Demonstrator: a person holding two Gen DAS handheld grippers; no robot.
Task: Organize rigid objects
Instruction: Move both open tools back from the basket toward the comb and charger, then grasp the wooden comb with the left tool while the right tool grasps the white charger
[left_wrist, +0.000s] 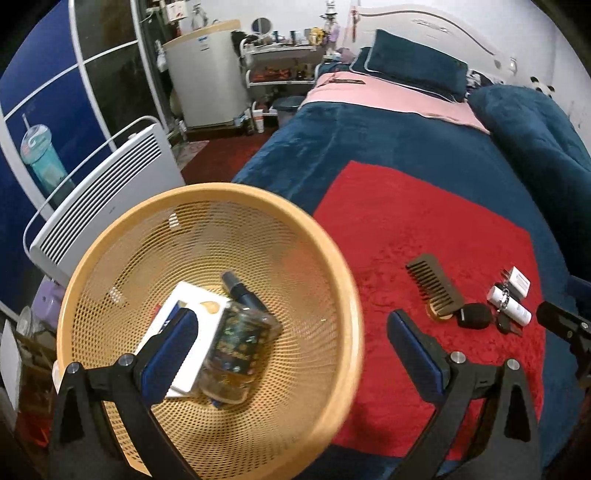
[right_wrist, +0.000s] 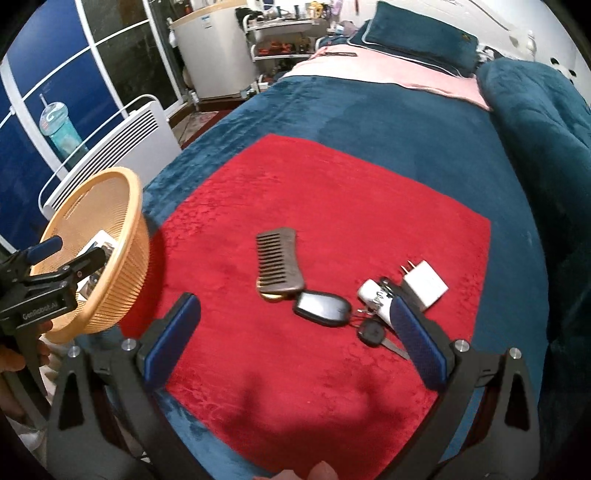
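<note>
- Left hand-held gripper (left_wrist: 291, 343) is spread wide, empty, over the basket (left_wrist: 332, 266) at left (boxes inside).
- Right hand-held gripper (right_wrist: 295, 328) gapes empty above the red cloth (right_wrist: 332, 192).
- Comb (right_wrist: 279, 258), probably a key fob (right_wrist: 322, 308), and charger (right_wrist: 424, 282) lie near centre.

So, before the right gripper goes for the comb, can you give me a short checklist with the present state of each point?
1. Right gripper open and not holding anything: ok.
2. Comb free on top: ok; its near end lies over a small round gold object.
3. Black key fob close beside the comb's near end, may get bumped: not ok.
4. Basket has room: ok.
5. Left gripper open, one finger over the basket: ok.
6. Basket resting steady: cannot tell.
</note>
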